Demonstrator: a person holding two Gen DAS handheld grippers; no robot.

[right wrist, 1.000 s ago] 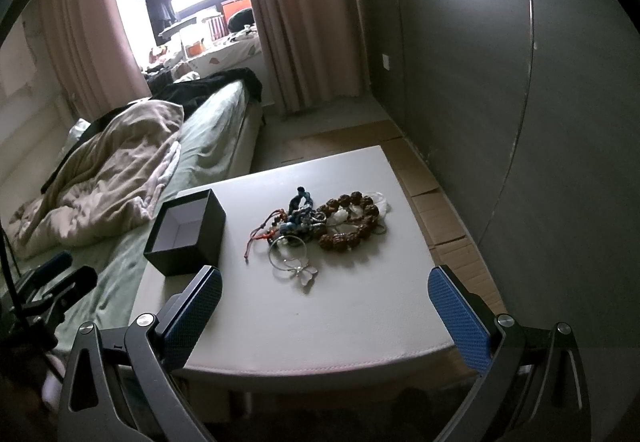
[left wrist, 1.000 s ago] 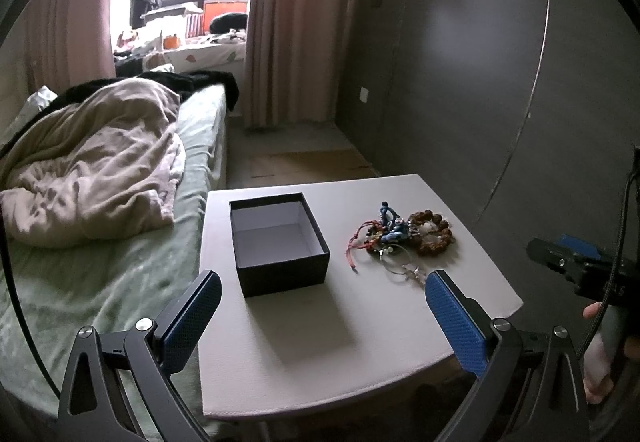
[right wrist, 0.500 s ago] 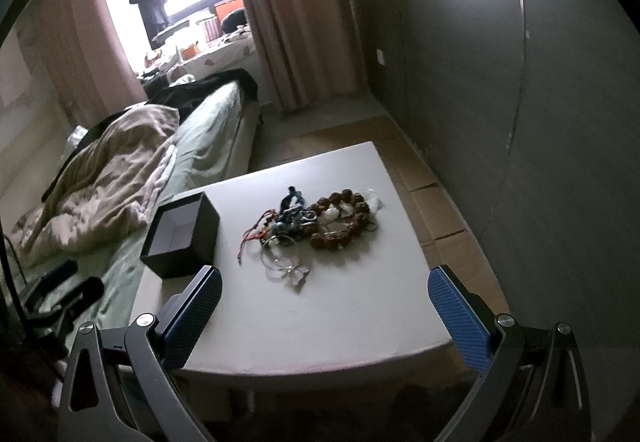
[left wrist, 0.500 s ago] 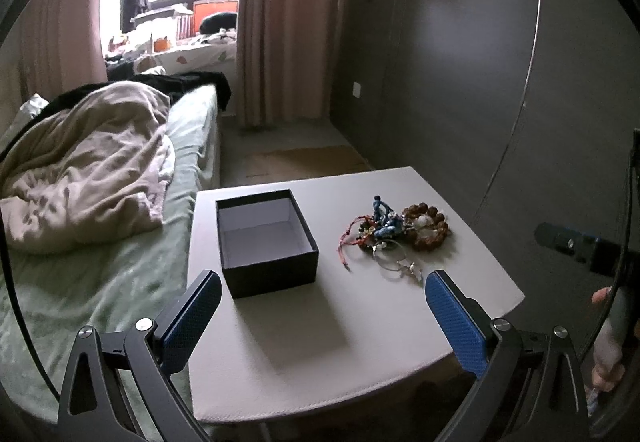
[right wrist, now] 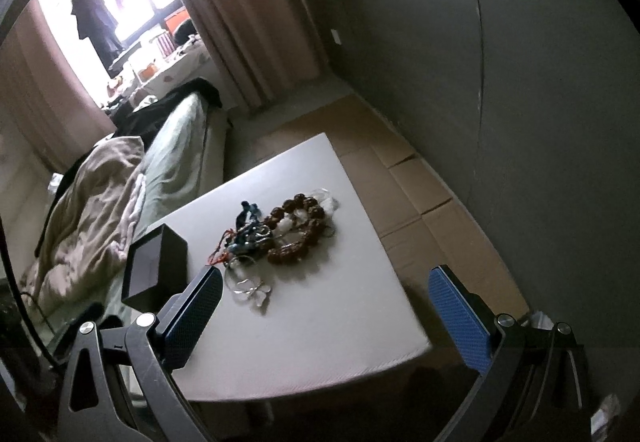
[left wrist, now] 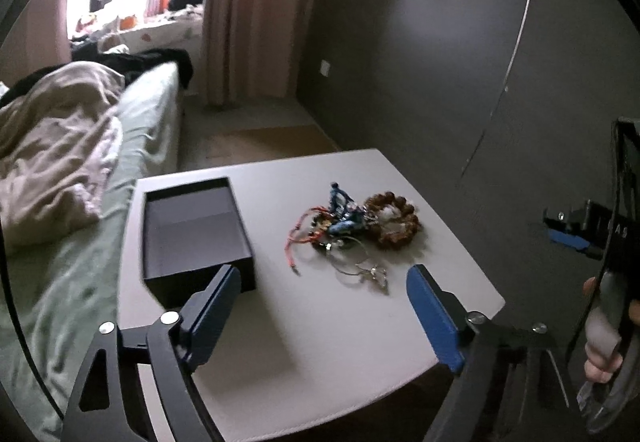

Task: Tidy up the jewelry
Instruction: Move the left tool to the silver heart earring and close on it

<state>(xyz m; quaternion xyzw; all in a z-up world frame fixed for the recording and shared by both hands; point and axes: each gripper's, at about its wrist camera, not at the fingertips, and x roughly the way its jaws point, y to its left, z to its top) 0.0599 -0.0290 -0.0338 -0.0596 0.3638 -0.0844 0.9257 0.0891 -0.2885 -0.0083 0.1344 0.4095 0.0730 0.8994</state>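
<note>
Left wrist view: looking down on a pale table [left wrist: 328,354] beside a bed [left wrist: 80,202]. Lying near the table's middle, toward the far right part, a jewelry pile [left wrist: 352,230]: a brown bead bracelet [left wrist: 396,222] at the right, blue pieces and a red cord [left wrist: 300,242] to its left, a thin silver ring [left wrist: 360,270] nearest the camera. Standing left of the pile, apart from it, an open dark box [left wrist: 192,234], showing nothing inside. Hovering over the near table edge, the left gripper [left wrist: 320,290]: jaws closing at this moment, but standing wide, holding nothing, touching nothing. Showing at the right edge, the right gripper [left wrist: 572,238], carried by a hand [left wrist: 604,342]; cannot tell its state from here.

Right wrist view: seeing the same table [right wrist: 320,346] tilted in the picture. Lying in the middle, the pile [right wrist: 280,238], with the bracelet [right wrist: 300,230] toward the far side and the ring [right wrist: 248,286] close to the left blue pad. Sitting at the table's left edge, the box [right wrist: 156,266], near the bed [right wrist: 172,162]. Hanging above the near edge, the right gripper [right wrist: 324,294]: jaws spread wide, gripping nothing, with the pile beyond the fingertips.
</note>
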